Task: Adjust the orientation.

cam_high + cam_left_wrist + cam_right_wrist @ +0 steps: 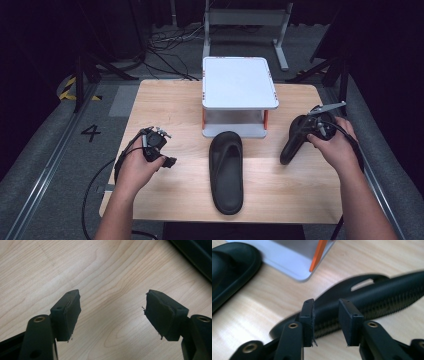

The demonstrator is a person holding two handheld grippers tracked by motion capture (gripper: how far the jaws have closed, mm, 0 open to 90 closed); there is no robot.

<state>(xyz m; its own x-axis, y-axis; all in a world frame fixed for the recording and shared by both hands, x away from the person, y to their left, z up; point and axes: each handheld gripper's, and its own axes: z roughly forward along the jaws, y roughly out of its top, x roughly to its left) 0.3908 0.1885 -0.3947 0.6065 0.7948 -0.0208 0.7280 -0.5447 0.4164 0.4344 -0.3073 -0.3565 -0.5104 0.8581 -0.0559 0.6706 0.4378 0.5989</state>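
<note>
Slipper [372, 300], black, gripped by the right gripper [325, 315]: jaws clamp the sole's edge, so the shoe stands on its side, tilted, with its strap opening toward the white two-tier stand [239, 82]. High view puts this slipper [295, 142] at the table's right, heel end near the right hand [336, 145], toe end on the wooden table [165, 100]. Second black slipper [226, 172] lies flat, sole down, mid-table, its toe just in front of the stand's lower shelf. Left gripper [112, 312] released, jaws wide apart over bare wood; second slipper's edge at the far corner. Left hand [137, 167] rests at the table's left.
</note>
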